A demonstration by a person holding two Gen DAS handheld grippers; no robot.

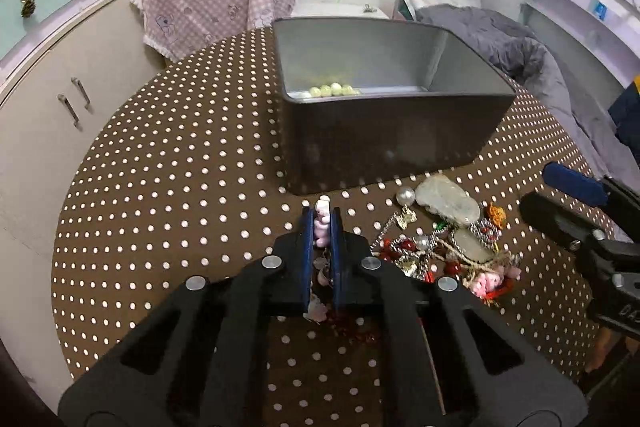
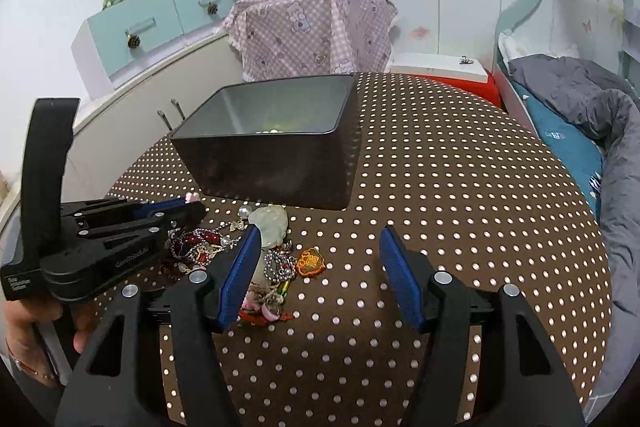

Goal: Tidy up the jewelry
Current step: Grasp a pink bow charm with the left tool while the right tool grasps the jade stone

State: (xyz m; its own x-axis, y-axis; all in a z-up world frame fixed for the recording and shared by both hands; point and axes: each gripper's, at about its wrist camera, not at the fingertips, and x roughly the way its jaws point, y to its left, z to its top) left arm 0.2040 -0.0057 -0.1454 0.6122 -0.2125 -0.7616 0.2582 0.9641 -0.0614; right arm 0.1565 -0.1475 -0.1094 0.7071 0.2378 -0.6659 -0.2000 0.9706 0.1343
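On the brown white-dotted worktop (image 1: 168,187), the left gripper (image 1: 322,223) pinches a pink bead charm (image 1: 322,223) lengthwise up-frame; the right gripper (image 2: 318,251) gapes empty.

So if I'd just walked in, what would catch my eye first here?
Probably the tangle of jewelry, pale jade pendants among red beads and chains, heaped on the brown polka-dot tablecloth in front of the dark metal tin. Next, the left claw, shut on a pink beaded piece beside the heap. Pale green beads already lie inside the tin.
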